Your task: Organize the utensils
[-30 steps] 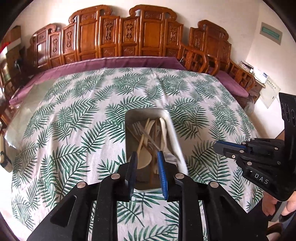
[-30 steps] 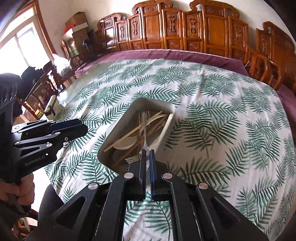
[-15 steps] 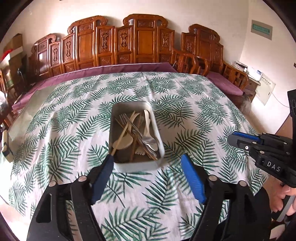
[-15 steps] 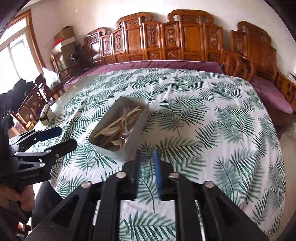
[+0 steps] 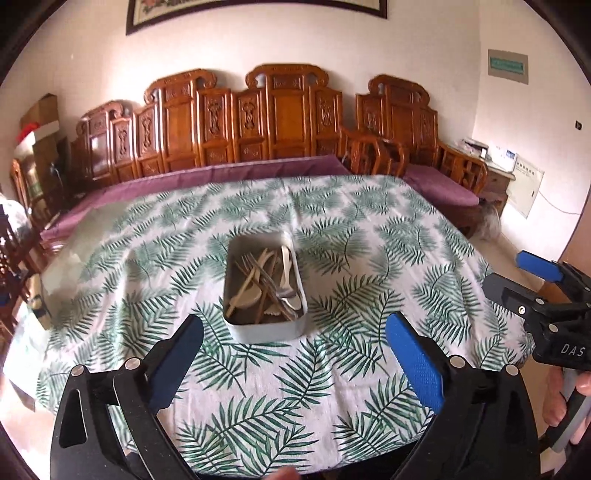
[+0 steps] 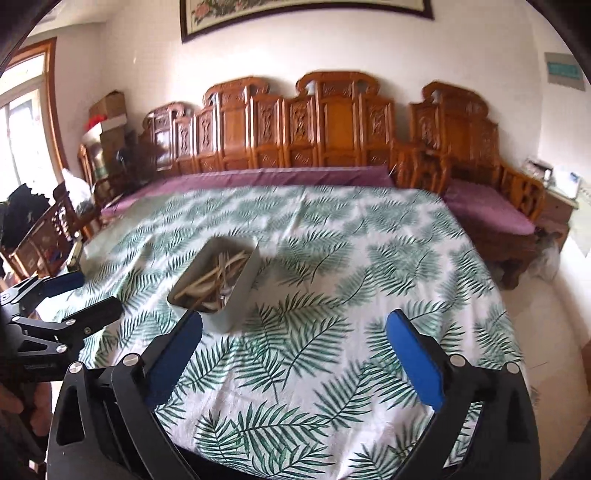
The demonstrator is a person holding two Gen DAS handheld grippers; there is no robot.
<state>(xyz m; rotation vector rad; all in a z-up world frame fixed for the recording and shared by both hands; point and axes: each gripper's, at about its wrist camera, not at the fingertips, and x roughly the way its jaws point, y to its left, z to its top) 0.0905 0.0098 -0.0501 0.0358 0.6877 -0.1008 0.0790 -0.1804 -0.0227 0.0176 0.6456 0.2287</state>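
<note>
A leaf-print cloth [image 5: 332, 373] covers the table, with carved wooden benches [image 5: 284, 118] along the far wall and a framed picture [image 6: 306, 11] above them. The tray [image 5: 264, 328] of utensils [image 5: 266, 280] sits near the table's front edge, toward the middle. Both the left gripper [image 5: 295, 350] and right gripper [image 6: 293, 350] hang over that front edge, fingers spread wide and holding nothing.

Gaping left hand-held gripper [image 5: 295, 336] hovers near utensil-filled tray [image 5: 266, 326] on tablecloth [image 5: 369, 229].
</note>
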